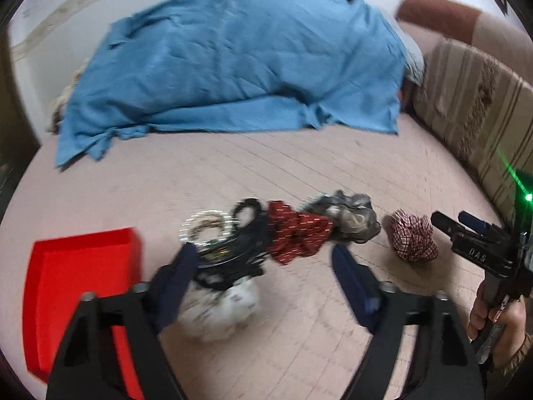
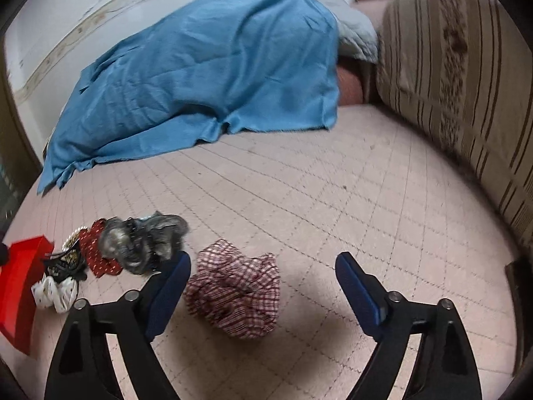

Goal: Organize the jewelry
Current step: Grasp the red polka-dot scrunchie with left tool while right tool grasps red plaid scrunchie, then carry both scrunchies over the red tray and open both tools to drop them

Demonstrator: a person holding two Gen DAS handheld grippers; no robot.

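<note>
The left gripper [image 1: 263, 266], blue-padded fingers spread wide and holding nothing, hangs over a heap of soft accessories on the pink quilted bedspread [image 1: 299, 166]. At its 11 o'clock lie a beaded bracelet [image 1: 205, 226] and tangled black hair ties [image 1: 240, 253]; at 12 a crumpled red patterned scrunchie [image 1: 296, 238]; at 1 a glossy grey scrunchie [image 1: 349, 220]; a white scrunchie [image 1: 223, 310] sits below. A rigid red plastic tray [image 1: 76, 273] lies at 9 o'clock. The right gripper [image 2: 263, 273], likewise spread and unloaded, frames a red-checked gingham scrunchie [image 2: 236, 288]. A blue blanket [image 2: 200, 76] is rumpled at 12.
</note>
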